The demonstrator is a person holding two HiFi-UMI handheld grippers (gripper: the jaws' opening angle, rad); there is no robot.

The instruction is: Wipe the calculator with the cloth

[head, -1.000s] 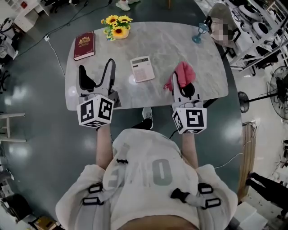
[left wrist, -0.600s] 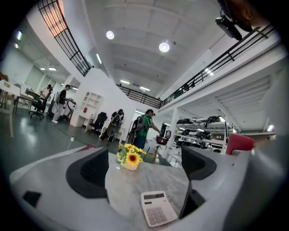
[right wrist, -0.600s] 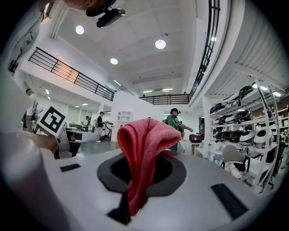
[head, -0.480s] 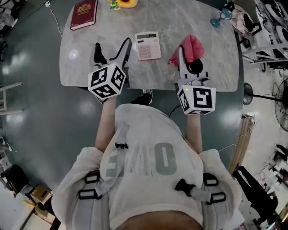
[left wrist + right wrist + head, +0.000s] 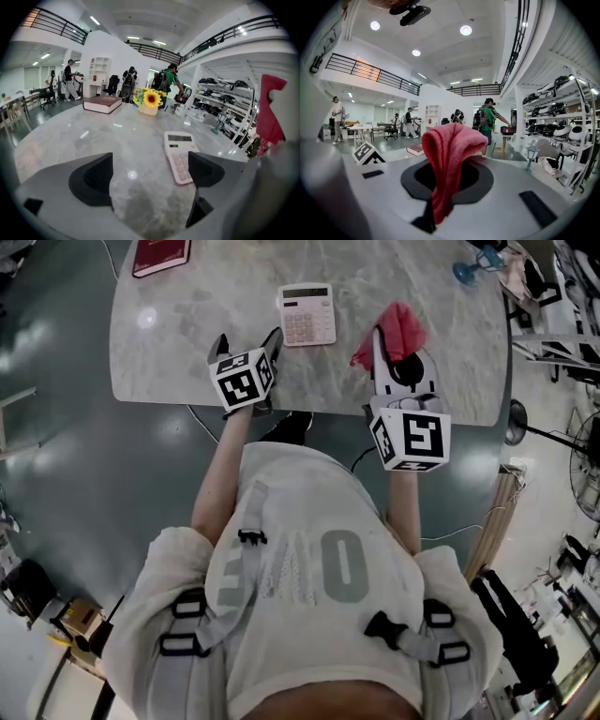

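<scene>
A white calculator (image 5: 307, 315) lies flat on the grey marble table (image 5: 187, 352), beyond my two grippers. My left gripper (image 5: 246, 343) stands open over the table, just near and left of the calculator. In the left gripper view the calculator (image 5: 180, 151) lies ahead, close to the right jaw, with nothing between the jaws of the left gripper (image 5: 149, 176). My right gripper (image 5: 386, 345) is shut on a pink-red cloth (image 5: 396, 328), to the right of the calculator. In the right gripper view the cloth (image 5: 451, 154) stands up out of the shut jaws.
A red book (image 5: 161, 254) lies at the table's far left and a small blue lamp (image 5: 469, 268) at the far right. A pot of sunflowers (image 5: 149, 100) stands beyond the calculator. The table's near edge runs just under both grippers. People stand far behind.
My left gripper has moved forward and to the right, closer to the calculator. The right gripper still holds the cloth and has barely shifted. The head view now looks further down.
</scene>
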